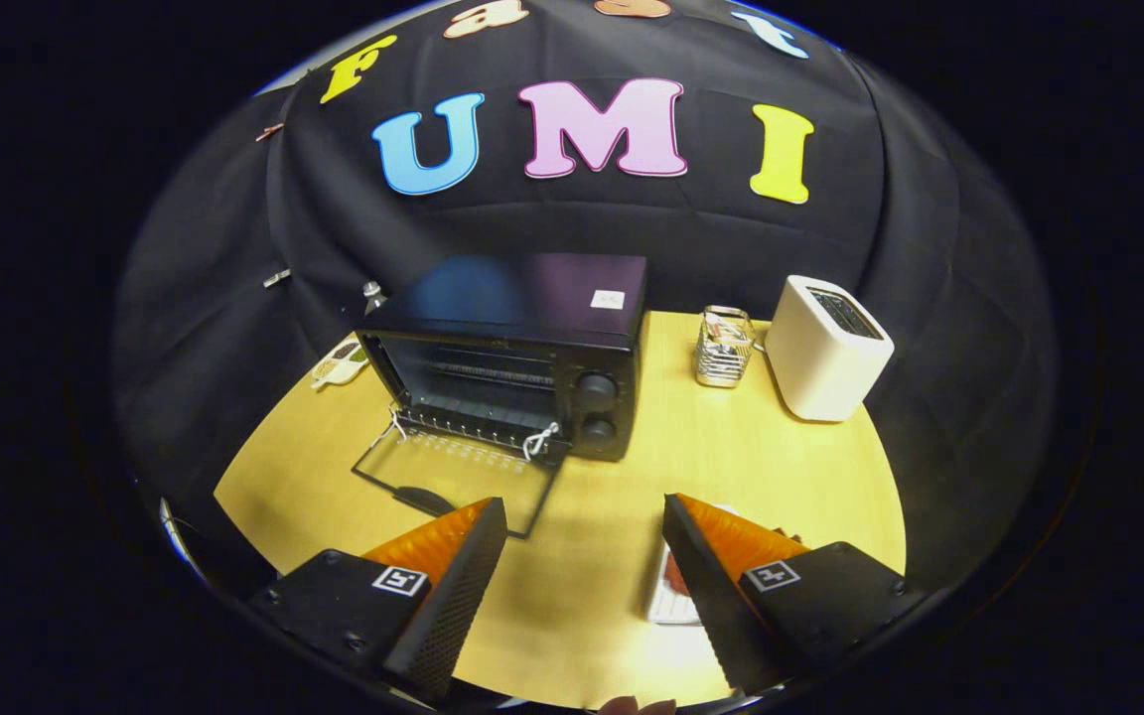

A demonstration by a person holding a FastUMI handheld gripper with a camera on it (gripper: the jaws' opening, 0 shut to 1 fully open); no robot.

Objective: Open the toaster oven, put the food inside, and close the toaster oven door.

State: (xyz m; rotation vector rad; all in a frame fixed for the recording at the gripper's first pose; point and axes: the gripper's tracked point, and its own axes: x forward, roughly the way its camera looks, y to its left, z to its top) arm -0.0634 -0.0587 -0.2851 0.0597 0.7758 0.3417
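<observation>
A black toaster oven [517,348] stands on the wooden table [731,447], beyond the fingers and a little to the left. Its glass door [458,475] lies folded down flat in front of it, and the rack inside shows. My gripper [584,526] hovers above the table in front of the oven, open, with nothing between its fingers. Beside the right finger [706,576], partly hidden by it, a white plate [669,596] holds reddish-brown food [673,574].
A white pop-up toaster [827,348] stands at the back right of the table, with a small wire holder [724,346] between it and the oven. A small dish [339,362] sits left of the oven by the black cloth wall.
</observation>
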